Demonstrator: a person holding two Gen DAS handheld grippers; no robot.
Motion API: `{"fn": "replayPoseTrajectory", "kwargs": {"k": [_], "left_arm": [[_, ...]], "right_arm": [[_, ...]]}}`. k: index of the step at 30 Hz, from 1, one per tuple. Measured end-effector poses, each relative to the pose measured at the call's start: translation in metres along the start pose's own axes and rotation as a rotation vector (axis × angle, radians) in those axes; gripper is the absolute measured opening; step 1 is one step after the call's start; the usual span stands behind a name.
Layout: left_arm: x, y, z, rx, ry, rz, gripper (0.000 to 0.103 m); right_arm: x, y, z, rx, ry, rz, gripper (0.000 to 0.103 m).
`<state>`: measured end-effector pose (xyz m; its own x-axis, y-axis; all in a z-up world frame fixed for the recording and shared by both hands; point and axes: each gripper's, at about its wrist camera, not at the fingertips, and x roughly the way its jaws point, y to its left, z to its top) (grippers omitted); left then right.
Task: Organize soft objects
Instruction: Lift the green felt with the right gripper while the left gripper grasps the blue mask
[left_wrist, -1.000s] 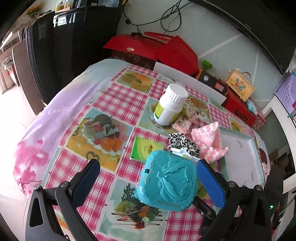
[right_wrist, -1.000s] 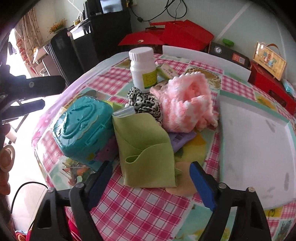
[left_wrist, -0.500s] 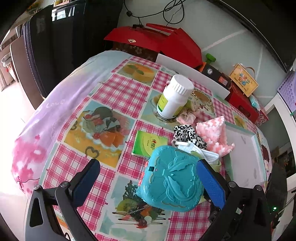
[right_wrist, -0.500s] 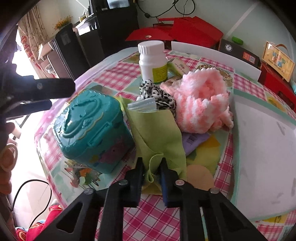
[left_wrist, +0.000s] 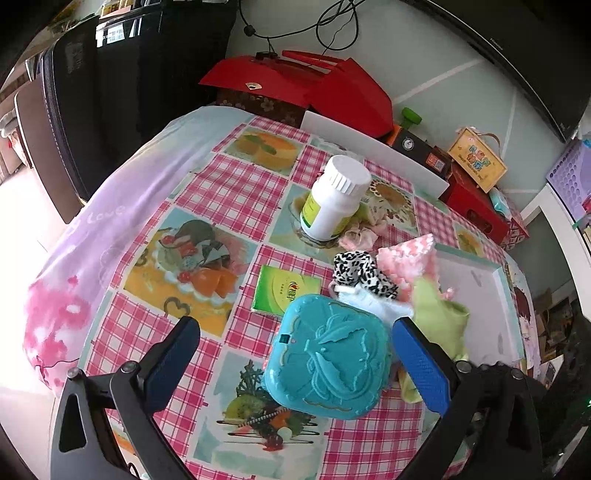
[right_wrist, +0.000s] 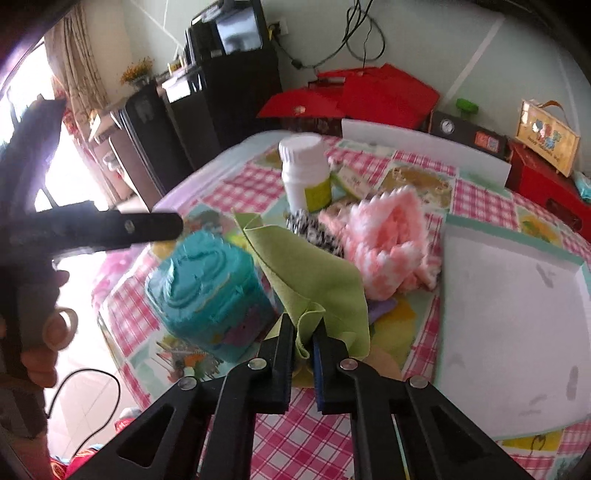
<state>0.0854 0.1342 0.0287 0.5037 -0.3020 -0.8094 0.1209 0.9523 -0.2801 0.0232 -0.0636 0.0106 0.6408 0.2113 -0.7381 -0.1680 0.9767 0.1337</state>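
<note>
My right gripper (right_wrist: 303, 334) is shut on the near corner of a green cloth (right_wrist: 314, 277), lifted off the table and hanging in folds. The same green cloth (left_wrist: 439, 317) shows past the teal box in the left wrist view. A pink fluffy cloth (right_wrist: 388, 243) (left_wrist: 410, 258) and a black-and-white spotted fabric (right_wrist: 314, 229) (left_wrist: 360, 271) lie behind it. My left gripper (left_wrist: 295, 363) stands open above the near side of a teal plastic box (left_wrist: 328, 365) (right_wrist: 210, 291), not touching it.
A white pill bottle (left_wrist: 334, 197) stands further back. A green packet (left_wrist: 286, 290) lies left of the box. A white tray (right_wrist: 509, 332) with a teal rim sits on the right. Red boxes (left_wrist: 306, 85) and a black cabinet (left_wrist: 122, 74) lie beyond the table's far edge.
My right gripper went from open around the green cloth to shut on its near corner, then rose, pulling the cloth up off the table. My left gripper stayed in place, open.
</note>
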Motion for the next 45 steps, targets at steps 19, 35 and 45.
{"fn": "replayPoseTrajectory", "kwargs": {"k": [19, 35, 45], "left_arm": [[0.033, -0.076, 0.034, 0.269, 0.262, -0.086, 0.103], [0.102, -0.123, 0.038, 0.571, 0.646, 0.066, 0.072], [0.139, -0.144, 0.02, 0.606, 0.709, 0.117, 0.038]], "right_arm": [[-0.056, -0.066, 0.037, 0.114, -0.14, -0.15, 0.009], [-0.071, -0.122, 0.032, 0.244, -0.191, -0.166, 0.009], [-0.077, -0.144, 0.023, 0.298, -0.201, -0.173, 0.009]]}}
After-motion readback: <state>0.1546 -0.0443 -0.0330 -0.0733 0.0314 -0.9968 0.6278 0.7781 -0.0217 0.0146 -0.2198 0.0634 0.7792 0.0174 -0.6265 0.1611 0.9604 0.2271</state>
